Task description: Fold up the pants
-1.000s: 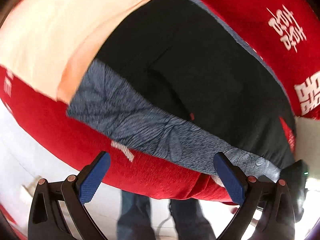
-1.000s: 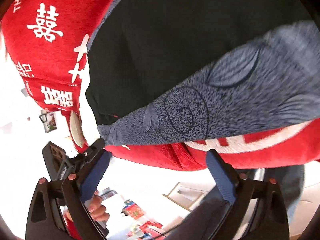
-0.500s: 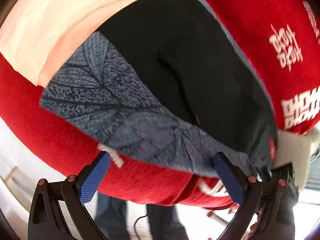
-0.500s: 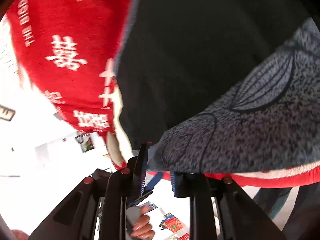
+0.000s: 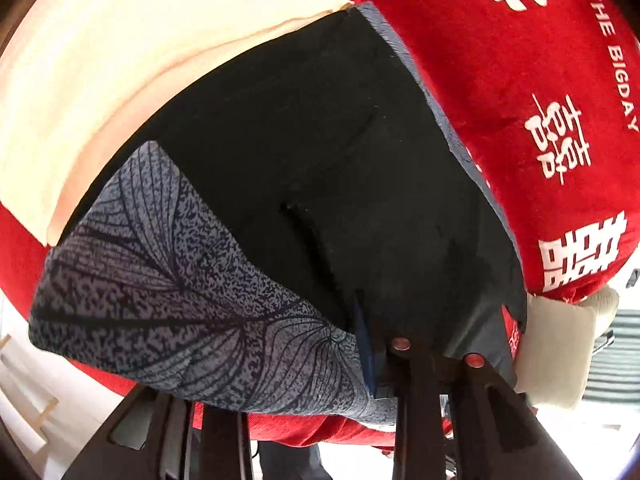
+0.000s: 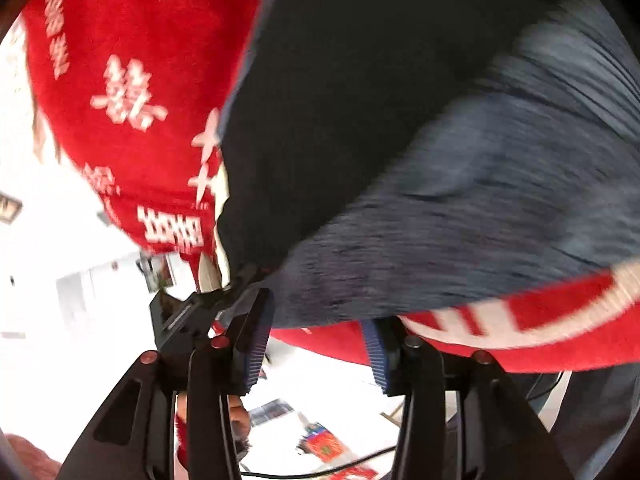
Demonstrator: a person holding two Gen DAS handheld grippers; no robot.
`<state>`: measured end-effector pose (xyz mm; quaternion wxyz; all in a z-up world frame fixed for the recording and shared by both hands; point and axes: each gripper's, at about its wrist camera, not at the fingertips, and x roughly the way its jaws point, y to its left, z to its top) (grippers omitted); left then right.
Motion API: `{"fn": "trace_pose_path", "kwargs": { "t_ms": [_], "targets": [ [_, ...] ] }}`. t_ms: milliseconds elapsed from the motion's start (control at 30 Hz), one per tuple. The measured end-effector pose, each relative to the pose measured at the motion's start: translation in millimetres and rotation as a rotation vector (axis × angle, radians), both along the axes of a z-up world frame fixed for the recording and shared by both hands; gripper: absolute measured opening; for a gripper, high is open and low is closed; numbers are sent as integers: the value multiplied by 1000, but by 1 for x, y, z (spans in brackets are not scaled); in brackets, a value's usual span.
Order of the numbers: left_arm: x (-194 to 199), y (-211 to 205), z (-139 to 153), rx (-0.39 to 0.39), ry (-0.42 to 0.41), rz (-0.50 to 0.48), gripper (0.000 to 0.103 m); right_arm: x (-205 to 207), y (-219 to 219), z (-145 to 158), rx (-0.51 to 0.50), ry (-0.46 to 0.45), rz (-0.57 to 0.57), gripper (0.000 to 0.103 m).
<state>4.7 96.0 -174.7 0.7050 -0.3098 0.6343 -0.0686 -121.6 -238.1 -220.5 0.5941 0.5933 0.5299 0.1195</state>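
The pants (image 5: 320, 184), black with a grey leaf-patterned band, are spread on a red cloth (image 5: 560, 80) printed with white characters. The left gripper (image 5: 360, 364) has just been closing and is clamped on the patterned edge near a corner. The right gripper (image 6: 316, 340) has just been opening; its fingers (image 6: 256, 336) stand apart around the blurred grey edge, pressing nothing

A red cloth (image 5: 520, 80) carries white printing. In the left wrist view, the English words "THE BIGDAY" run along its far right edge, beside white Chinese double-happiness characters. In the right wrist view the same red cloth (image 6: 132, 80) shows more white characters on the left, too blurred to read with certainty.
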Motion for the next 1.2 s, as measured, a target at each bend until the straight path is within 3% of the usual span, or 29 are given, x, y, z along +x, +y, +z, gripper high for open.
{"fn": "trace_pose_path", "kwargs": {
  "t_ms": [267,333,367,433,533,667,767,933,1033,1200],
  "targets": [
    [11,-9,0,41,17,-72,32,-41,-45,-28,165,-20,-306,50],
    [11,-11,3,54,17,-81,32,-43,-50,-29,212,-5,-357,21],
    [11,-11,8,60,9,-86,32,-42,-54,-24,188,20,-351,7],
    [14,-14,22,79,-14,-103,32,-32,-59,-4,90,24,-280,6],
    [22,-17,45,90,-51,-116,32,0,-66,53,-115,-57,-103,6],
    [52,-26,84,99,-118,-112,32,49,-85,104,-210,-141,1,6],
    [83,-37,100,97,-151,-115,32,99,-101,124,-266,-175,87,6],
    [150,-61,89,147,-188,-145,32,186,-112,123,-315,-168,182,6],
    [191,-71,74,188,-190,-150,32,249,-112,102,-332,-137,244,6],
    [241,-83,29,274,-168,-166,33,313,-121,52,-327,-75,289,7]
  ]
}}
